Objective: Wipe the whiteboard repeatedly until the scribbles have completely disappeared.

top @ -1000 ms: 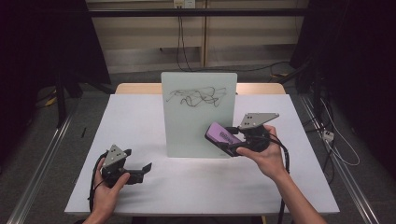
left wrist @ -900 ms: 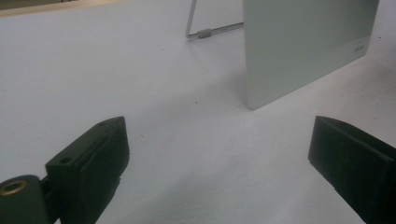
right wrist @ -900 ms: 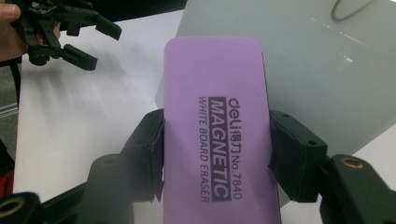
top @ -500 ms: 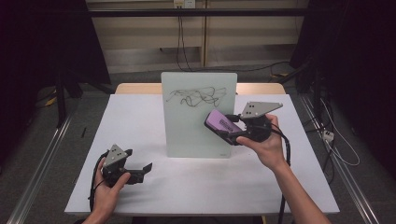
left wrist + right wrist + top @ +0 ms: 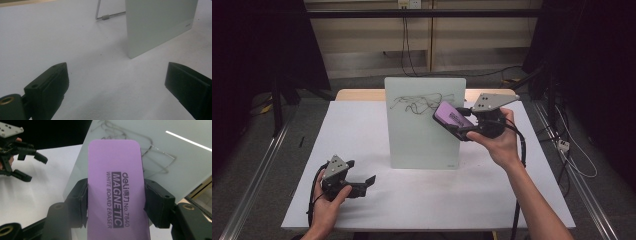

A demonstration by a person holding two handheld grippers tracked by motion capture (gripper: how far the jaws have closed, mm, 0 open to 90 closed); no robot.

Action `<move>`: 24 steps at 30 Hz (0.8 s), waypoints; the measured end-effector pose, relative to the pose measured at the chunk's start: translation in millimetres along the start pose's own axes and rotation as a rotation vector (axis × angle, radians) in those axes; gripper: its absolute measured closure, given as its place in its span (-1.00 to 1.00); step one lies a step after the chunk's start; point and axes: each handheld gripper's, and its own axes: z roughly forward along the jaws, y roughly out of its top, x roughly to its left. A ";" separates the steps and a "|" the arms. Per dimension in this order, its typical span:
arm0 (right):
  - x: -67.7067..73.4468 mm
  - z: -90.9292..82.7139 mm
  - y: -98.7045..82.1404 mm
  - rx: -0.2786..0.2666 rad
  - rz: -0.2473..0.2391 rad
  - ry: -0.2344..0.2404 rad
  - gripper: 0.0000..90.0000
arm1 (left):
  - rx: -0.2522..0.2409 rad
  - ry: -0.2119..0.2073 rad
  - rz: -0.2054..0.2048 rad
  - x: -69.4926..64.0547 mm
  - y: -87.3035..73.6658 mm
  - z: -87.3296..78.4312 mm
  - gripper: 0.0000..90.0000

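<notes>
Near the middle of the white bench [image 5: 362,125] we see a pale board [image 5: 424,135] standing upright, with a dark scribble [image 5: 417,102] across its upper part. From the left hand-held gripper view a thin wire stand [image 5: 110,15] shows behind the board's lower edge.

Our right hand-held gripper [image 5: 462,131] is raised off the bench at the board's right side, held in the right hand [image 5: 499,145]. Its jaws are clamped on a purple eraser [image 5: 452,116], one jaw against each long edge. In the right hand-held gripper view the eraser [image 5: 116,187] reaches forward past the jaws, its printed face turned to the camera with the words "deli", "MAGNETIC", "WHITE BOARD ERASER" and "No.7840". The eraser's far end sits in front of the board's upper right area, just right of the scribble [image 5: 147,150]; we cannot tell whether it touches the surface.

Our left hand-held gripper [image 5: 364,182] lies low at the front left of the bench, held in the left hand [image 5: 327,202], well apart from the board. Its jaws stand wide apart with bare bench between them, as the left hand-held gripper view [image 5: 116,85] shows, and they point toward the board's lower corner [image 5: 160,27].
</notes>
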 end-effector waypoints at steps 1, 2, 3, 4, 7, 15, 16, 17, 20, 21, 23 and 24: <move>-1.1 -0.5 2.3 -0.005 0.000 -0.008 -0.08 | -0.002 0.000 -0.002 0.2 -0.2 0.1 -0.88; -2.5 -1.1 4.6 -0.010 -0.006 -0.014 -0.08 | -0.002 0.001 0.001 0.5 -0.1 -0.1 -0.88; -3.5 -1.6 6.4 -0.014 -0.009 -0.017 -0.08 | 0.002 0.004 0.004 0.6 0.1 -0.8 -0.88; -4.9 -2.7 9.4 -0.018 -0.015 -0.025 -0.08 | 0.000 0.004 0.005 0.8 0.3 -1.0 -0.88; -9.2 -4.6 15.4 -0.022 -0.022 -0.042 -0.08 | -0.001 0.003 0.005 1.3 0.4 -1.1 -0.88; -20.7 -8.6 17.7 -0.028 -0.010 -0.071 -0.08 | 0.007 0.011 0.002 2.9 -0.1 0.7 -0.89; -22.7 -9.2 18.9 -0.028 -0.012 -0.077 -0.08 | 0.008 0.010 0.000 2.7 -0.1 1.2 -0.89; -24.2 -9.6 20.2 -0.030 -0.010 -0.080 -0.08 | 0.007 0.010 0.002 2.8 0.1 1.3 -0.89; -27.8 -10.0 24.5 -0.027 -0.023 -0.093 -0.08 | 0.006 0.010 0.005 2.4 0.4 1.7 -0.89; -28.0 -9.6 25.7 -0.020 -0.027 -0.099 -0.08 | 0.006 0.010 0.004 2.4 0.4 1.8 -0.89; -28.6 -8.2 27.0 -0.013 -0.035 -0.102 -0.08 | 0.007 0.009 0.002 2.7 0.2 1.9 -0.89; -29.1 -7.5 27.5 -0.007 -0.041 -0.105 -0.08 | 0.005 0.009 0.000 2.9 0.1 2.1 -0.89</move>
